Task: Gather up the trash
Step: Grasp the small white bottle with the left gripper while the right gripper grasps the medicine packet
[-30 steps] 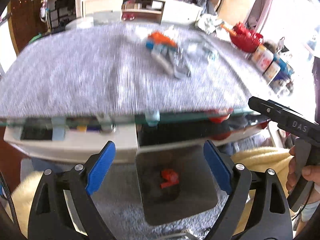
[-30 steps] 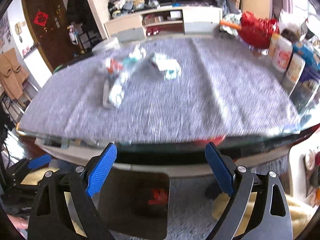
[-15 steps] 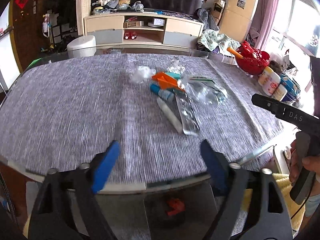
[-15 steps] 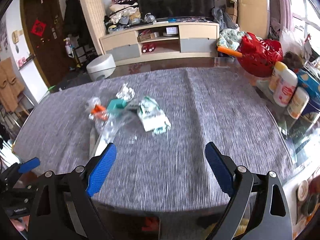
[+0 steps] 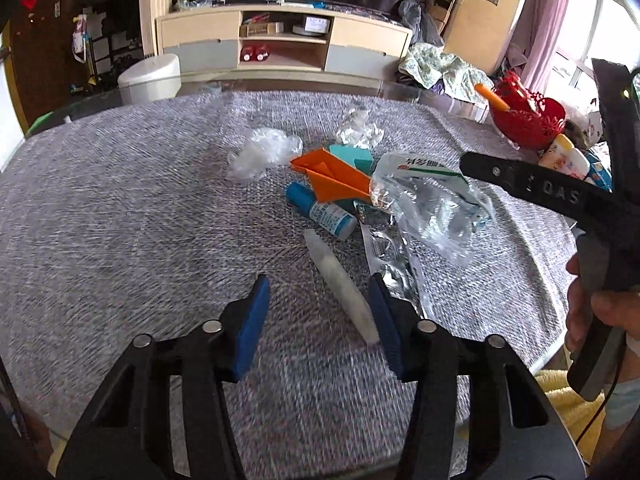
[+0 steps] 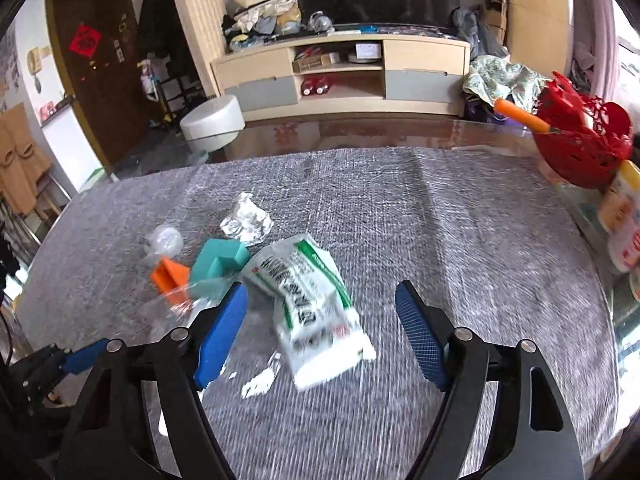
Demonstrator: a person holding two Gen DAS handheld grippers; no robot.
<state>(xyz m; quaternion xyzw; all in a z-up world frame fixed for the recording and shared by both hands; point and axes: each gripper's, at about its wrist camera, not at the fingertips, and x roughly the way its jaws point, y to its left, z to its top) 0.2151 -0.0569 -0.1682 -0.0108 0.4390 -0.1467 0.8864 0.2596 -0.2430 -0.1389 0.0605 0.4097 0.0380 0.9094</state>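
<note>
on the grey-clothed counter (image 5: pixel 120 220), in the left wrist view, a small heap of trash lies past the left tool (image 5: pixel 318 304). its blue pads stand apart and are closing, with the near end of a white stick-shaped wrapper (image 5: pixel 340 280) lying between them, just beside the right-hand pad (whether it touches the pad is unclear). beyond it lie a blue-capped small bottle (image 5: pixel 324 210), an orange folded paper (image 5: pixel 332 176) resting against a teal box (image 5: pixel 352 156), a crumpled clear plastic lump (image 5: pixel 260 152), a ball of foil (image 5: pixel 358 130) and a clear printed bag (image 5: pixel 428 196) lying over a silver foil strip (image 5: pixel 390 264). at the right edge a hand (image 5: pixel 596 312) grips the handle of the right tool (image 5: pixel 532 190), which reaches in over the counter. a red basket (image 5: pixel 528 120) stands at the far right of the counter.

in the right wrist view, the right tool (image 6: pixel 322 328) hangs over the same heap, its pads wide apart and closing, pressing on nothing; the printed bag (image 6: pixel 312 296) lies on the cloth between them, blurred. to its left sit the teal box (image 6: pixel 218 260), the orange paper (image 6: pixel 170 276), the clear plastic lump (image 6: pixel 164 240) and the foil ball (image 6: pixel 246 220). small white scraps (image 6: pixel 256 384) lie near the bag's near end. a tip of the left tool (image 6: pixel 80 356) shows at the lower left. the red basket (image 6: pixel 580 148) stands at the counter's far right corner, beside some bottles (image 6: pixel 624 216).
</note>
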